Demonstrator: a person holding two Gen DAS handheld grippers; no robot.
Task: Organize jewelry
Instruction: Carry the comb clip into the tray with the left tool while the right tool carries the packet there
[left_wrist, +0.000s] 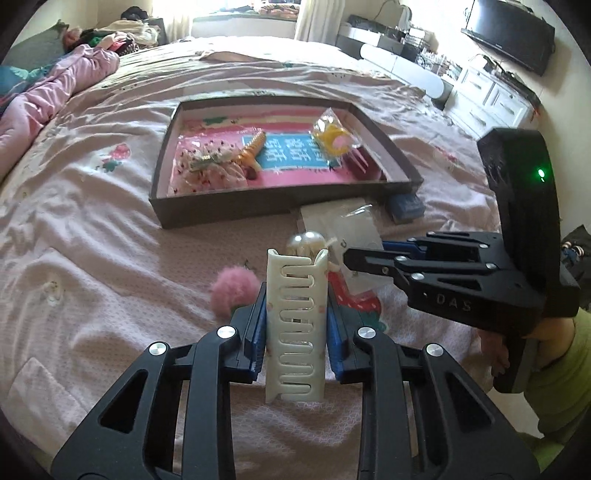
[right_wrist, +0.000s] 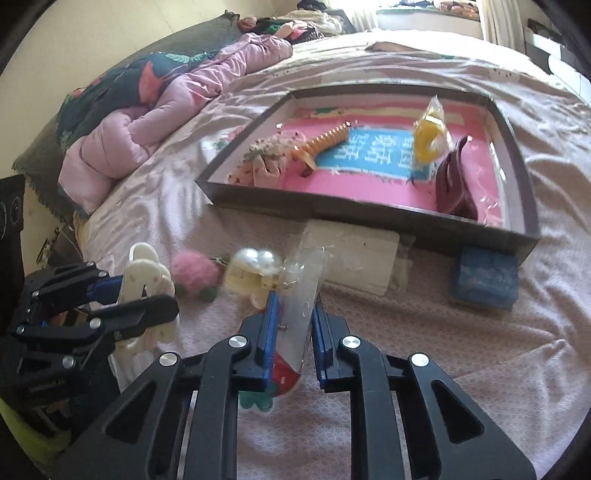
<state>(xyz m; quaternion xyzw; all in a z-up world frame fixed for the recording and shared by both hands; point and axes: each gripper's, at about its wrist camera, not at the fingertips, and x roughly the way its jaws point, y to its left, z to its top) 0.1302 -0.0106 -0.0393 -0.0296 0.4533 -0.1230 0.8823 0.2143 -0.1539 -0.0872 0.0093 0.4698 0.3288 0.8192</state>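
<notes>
Left wrist view: left gripper (left_wrist: 296, 295) has its jaws pinched on a cream plastic hair claw clip (left_wrist: 296, 325), held upright with the teeth facing the camera, blue pads on its two long sides. Judged light, rigid, smooth plastic; teeth look thin and could snap, so grip on the solid side rails as now, not the comb. Slippery under side load, keep it vertical

Right wrist view: right gripper (right_wrist: 293, 314) jaws are narrowly spread around a clear plastic sleeve (right_wrist: 303, 306) standing off the bed (right_wrist: 424, 332); left pad touches it, right pad looks just apart, so I read it as not yet clamped. Sleeve is flimsy, crinkly, near weightless; take it mid-length, flat faces to pads, or it will buckle and slide

Tray box (right_wrist: 524, 206) sits at 12 o'clock from both grippers, holding an orange comb clip (right_wrist: 325, 142), a bagged yellow item (right_wrist: 428, 140) and a maroon clip (right_wrist: 452, 184). Pearl clip (right_wrist: 255, 273) and pink pompom (right_wrist: 194, 275) lie loose on the bed at 11 o'clock of the right gripper, blue box (right_wrist: 484, 280) at 2 o'clock, touching the tray's wall
</notes>
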